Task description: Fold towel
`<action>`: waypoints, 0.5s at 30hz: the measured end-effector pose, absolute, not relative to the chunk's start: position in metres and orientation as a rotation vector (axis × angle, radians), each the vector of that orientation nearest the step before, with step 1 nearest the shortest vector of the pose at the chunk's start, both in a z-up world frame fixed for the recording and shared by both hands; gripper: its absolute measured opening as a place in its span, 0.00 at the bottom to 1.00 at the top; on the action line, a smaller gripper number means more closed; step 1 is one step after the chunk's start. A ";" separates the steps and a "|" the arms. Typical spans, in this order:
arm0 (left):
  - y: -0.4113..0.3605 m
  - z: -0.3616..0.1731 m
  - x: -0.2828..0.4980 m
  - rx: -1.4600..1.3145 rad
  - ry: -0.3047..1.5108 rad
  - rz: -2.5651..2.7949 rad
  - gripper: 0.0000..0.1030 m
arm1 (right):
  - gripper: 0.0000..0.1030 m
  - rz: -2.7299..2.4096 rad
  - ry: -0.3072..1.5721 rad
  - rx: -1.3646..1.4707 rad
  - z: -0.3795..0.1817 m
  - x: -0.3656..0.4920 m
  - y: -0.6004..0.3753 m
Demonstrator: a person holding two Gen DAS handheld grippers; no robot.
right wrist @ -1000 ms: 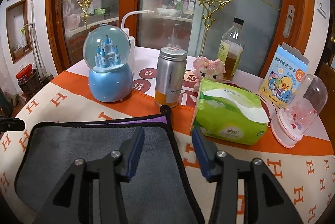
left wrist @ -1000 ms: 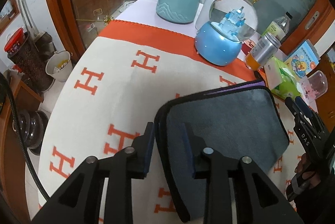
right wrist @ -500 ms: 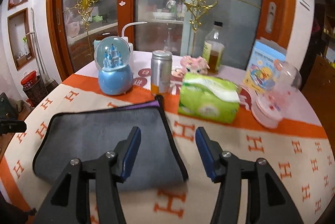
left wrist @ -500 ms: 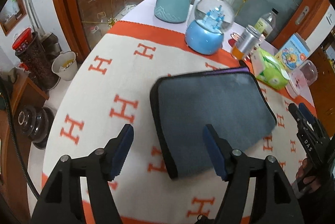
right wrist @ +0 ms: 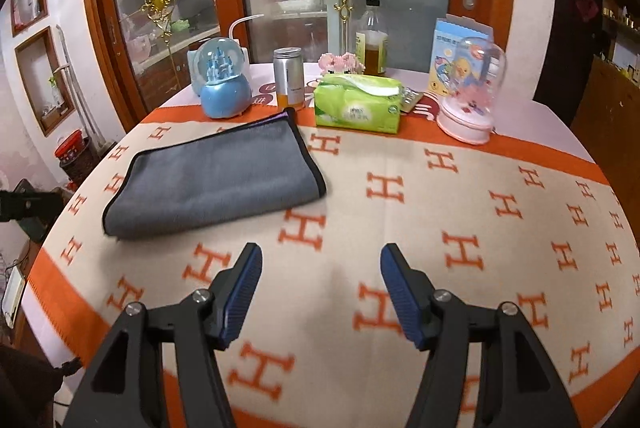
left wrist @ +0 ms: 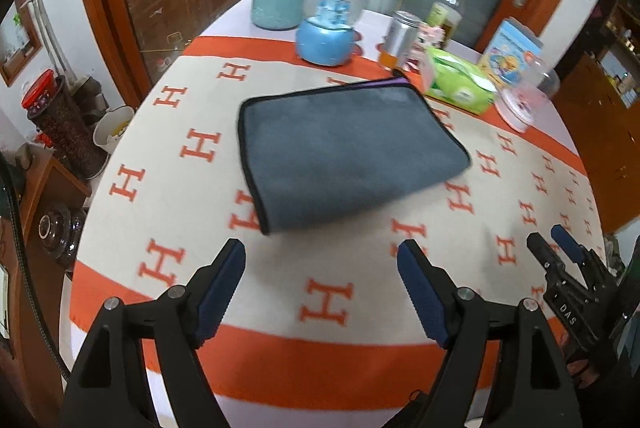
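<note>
Left claw [left wrist: 320, 278] and right claw [right wrist: 320, 282] both hang spread wide, gripping nothing.

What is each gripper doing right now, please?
Left gripper: open, holding nothing, short of the towel.
Right gripper: open, holding nothing, above the tablecloth.

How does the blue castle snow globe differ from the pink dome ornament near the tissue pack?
The blue snow globe has a round glass ball on a rounded blue base with a blue castle inside; the pink dome ornament has a taller, bell-shaped clear cover on a flat pink base with pink figures inside. The globe stands left of the green tissue pack, behind the folded towel; the dome stands right of it. Both stand upright on the table's far side.
</note>
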State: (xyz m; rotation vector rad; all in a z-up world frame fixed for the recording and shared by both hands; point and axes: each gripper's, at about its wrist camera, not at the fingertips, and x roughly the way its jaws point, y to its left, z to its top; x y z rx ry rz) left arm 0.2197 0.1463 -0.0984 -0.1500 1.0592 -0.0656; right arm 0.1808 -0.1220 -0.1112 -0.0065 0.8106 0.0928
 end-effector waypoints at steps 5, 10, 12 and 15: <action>0.119 -0.092 0.195 -0.155 1.054 -0.114 0.79 | 0.71 0.074 0.804 -0.014 -0.101 0.140 -0.143; 0.089 -0.085 0.166 -0.146 1.034 -0.164 0.81 | 0.78 0.040 0.829 -0.009 -0.093 0.101 -0.171; 0.077 -0.082 0.153 -0.141 1.021 -0.179 0.84 | 0.81 0.029 0.836 -0.006 -0.090 0.085 -0.182; 0.064 -0.078 0.137 -0.135 1.014 -0.187 0.85 | 0.84 0.012 0.851 0.002 -0.084 0.064 -0.194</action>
